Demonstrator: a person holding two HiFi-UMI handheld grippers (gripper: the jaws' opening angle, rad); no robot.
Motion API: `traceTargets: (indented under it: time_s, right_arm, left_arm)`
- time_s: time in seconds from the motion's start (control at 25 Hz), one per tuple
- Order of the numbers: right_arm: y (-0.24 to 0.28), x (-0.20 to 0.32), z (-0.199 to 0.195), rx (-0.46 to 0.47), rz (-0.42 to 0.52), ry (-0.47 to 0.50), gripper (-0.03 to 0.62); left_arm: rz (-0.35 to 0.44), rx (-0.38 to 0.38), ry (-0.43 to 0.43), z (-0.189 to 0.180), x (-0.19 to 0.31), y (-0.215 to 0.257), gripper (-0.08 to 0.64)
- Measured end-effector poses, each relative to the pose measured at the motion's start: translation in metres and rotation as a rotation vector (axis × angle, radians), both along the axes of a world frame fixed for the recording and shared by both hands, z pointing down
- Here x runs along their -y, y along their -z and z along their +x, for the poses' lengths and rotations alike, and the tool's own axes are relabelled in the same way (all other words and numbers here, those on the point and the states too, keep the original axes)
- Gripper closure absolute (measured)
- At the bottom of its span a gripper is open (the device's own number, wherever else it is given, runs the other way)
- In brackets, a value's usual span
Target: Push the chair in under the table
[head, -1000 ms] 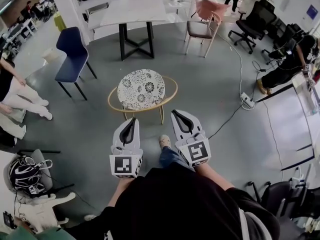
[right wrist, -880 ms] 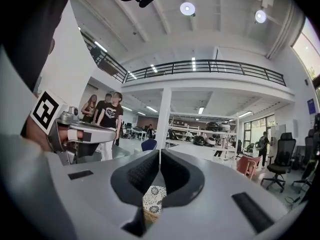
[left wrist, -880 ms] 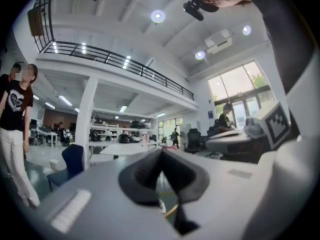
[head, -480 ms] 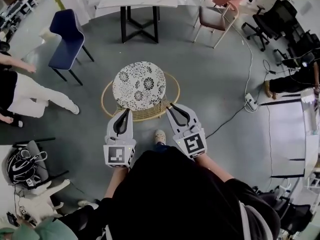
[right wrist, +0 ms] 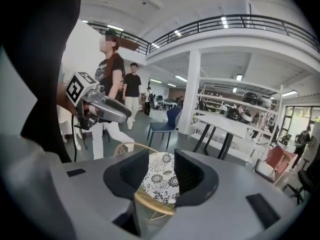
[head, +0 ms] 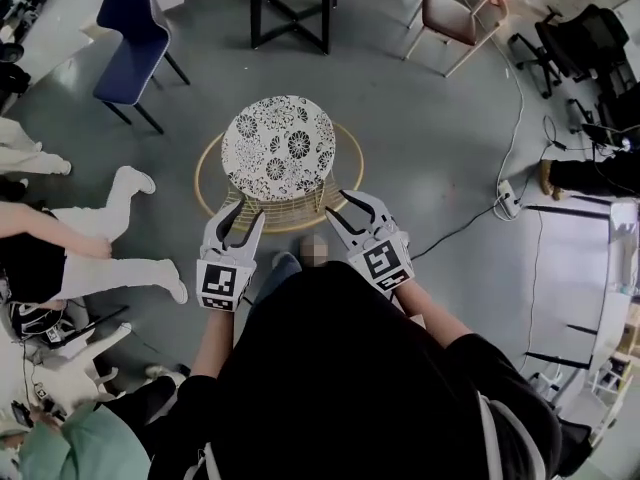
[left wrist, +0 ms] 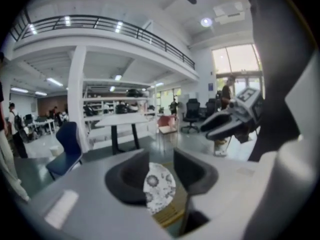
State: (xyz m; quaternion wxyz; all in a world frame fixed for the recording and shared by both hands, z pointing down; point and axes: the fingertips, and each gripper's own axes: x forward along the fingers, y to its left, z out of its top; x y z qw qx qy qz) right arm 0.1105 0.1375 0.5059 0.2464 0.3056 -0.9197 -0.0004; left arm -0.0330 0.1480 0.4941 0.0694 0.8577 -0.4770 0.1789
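Chair [head: 278,148]: standing on the grey floor [head: 430,148], well apart from the tabletop [right wrist: 226,122]; probably light, stiff-framed and sliding readily.
Hold: the golden hoop rim [head: 205,183] is offering firm purchase; the patterned cushion [head: 285,133] is looking soft.
Left tool [head: 240,218]: jaws opening, pressing nothing, near the rim.
Right tool [head: 337,205]: jaws opening, rim crossing the gap, ungripped.
Arms: both reaching forward, tools tilting gently downward.

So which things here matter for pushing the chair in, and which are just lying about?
For the job: rattan chair, white table, left gripper and right gripper, jaws opening, nothing clamped between them.
Lying about: blue chair, pink chair, office chair, power strip.
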Motion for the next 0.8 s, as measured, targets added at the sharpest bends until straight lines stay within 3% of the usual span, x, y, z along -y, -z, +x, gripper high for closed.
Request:
traceTargets:
  time_s: [0.28, 0.52, 0.64, 0.8]
  right_arm:
    - [-0.072, -0.007, 0.001, -0.191, -0.146, 0.099, 0.431]
    - [-0.127, -0.029, 0.013, -0.354, -0.235, 0.186, 0.416]
    - [-0.151, -0.037, 0.019, -0.451, -0.251, 0.248, 0.414]
    - [-0.18, -0.04, 0.021, -0.587, -0.233, 0.331, 0.413]
  left_arm:
    - [-0.235, 0.196, -0.175, -0.015, -0.011, -0.084, 0.363]
    - [-0.428, 0.259, -0.299, -0.024, -0.04, -0.146, 0.321]
    - [-0.493, 0.307, -0.359, -0.026, -0.054, -0.166, 0.302]
    - [-0.514, 0.47, -0.427, -0.034, -0.063, -0.193, 0.302]
